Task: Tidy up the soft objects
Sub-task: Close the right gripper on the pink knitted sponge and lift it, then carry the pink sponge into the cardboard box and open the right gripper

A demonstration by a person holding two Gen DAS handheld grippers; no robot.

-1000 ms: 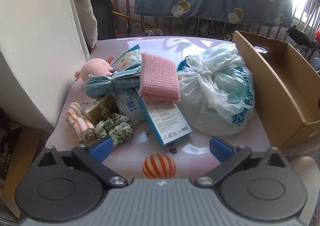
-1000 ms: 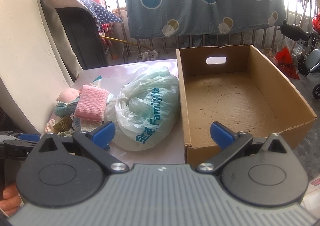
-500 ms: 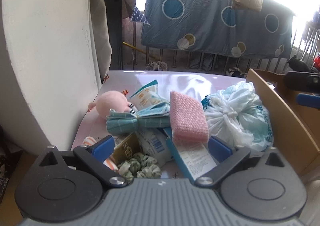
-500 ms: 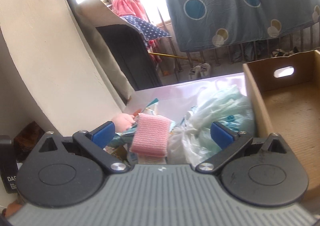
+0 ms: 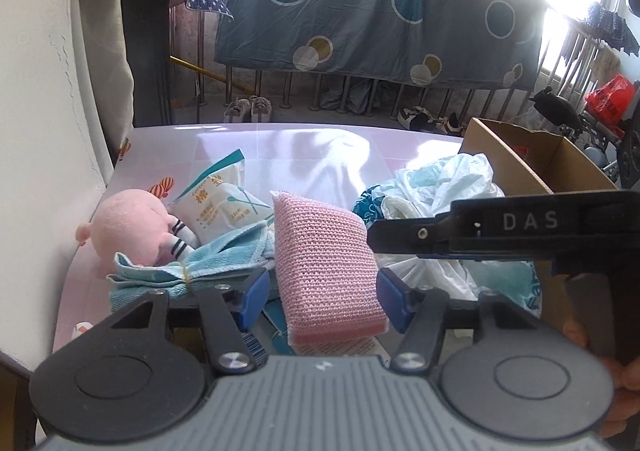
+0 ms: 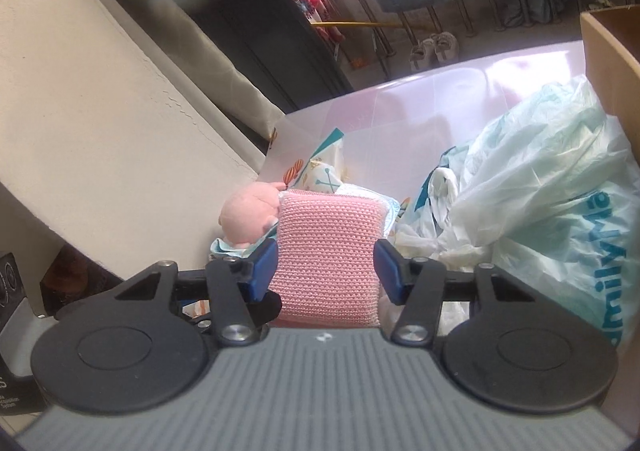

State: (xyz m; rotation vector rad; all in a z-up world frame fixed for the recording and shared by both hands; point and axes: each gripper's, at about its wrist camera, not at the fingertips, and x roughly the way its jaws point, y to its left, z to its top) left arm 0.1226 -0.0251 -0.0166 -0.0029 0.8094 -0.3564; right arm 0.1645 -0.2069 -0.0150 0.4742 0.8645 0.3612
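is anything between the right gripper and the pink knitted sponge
Nothing visible. The pink knitted sponge already sits between the closing jaws of the right gripper, on top of the pile. The left gripper straddles it too.

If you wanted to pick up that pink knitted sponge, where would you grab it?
Probably across its two long side edges, near the end closest to the cameras. The pink knitted sponge lies flat atop the pile, narrow enough to fit between the fingers. The right claw already straddles it that way, closing; the left claw is closing around it too.
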